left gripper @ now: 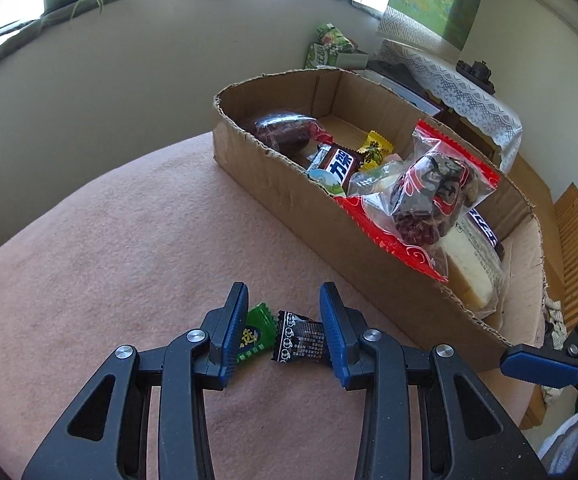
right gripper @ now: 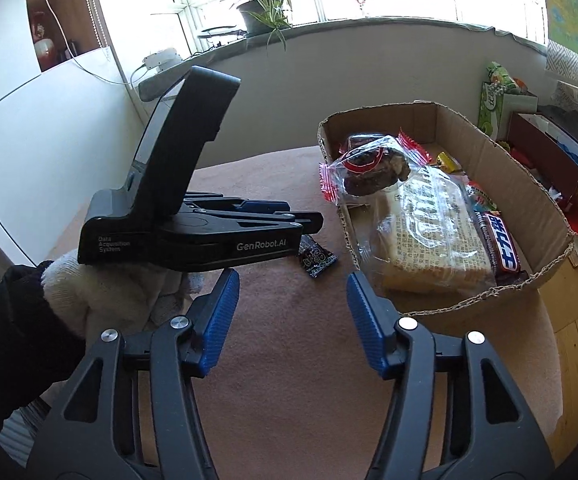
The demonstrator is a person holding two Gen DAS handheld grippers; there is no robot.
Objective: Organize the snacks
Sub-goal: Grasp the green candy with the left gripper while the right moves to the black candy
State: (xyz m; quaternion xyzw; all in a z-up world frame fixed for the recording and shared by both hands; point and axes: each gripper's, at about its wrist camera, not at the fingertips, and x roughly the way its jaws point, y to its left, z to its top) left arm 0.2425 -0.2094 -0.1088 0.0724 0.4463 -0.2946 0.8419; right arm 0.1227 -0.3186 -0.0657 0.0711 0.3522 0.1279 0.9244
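Note:
A cardboard box [left gripper: 289,196] on the pink cloth holds several snacks: a red-edged clear bag of dark dates [left gripper: 429,196], a brown chocolate bar [left gripper: 335,164], a yellow candy [left gripper: 377,146] and wrapped bread [left gripper: 473,268]. My left gripper [left gripper: 285,320] is open, low over the cloth, its jaws on either side of a green candy [left gripper: 255,334] and a black candy [left gripper: 301,340]. My right gripper [right gripper: 293,308] is open and empty above the cloth, near the box [right gripper: 469,304]. The black candy [right gripper: 317,258] shows by the left gripper's tip.
The pink cloth [left gripper: 109,260] covers a table. A wall and window sill with a potted plant [right gripper: 263,12] stand behind. Green snack bags [left gripper: 329,46] and a lace-covered shelf [left gripper: 469,92] lie beyond the box. My gloved hand [right gripper: 89,296] holds the left gripper.

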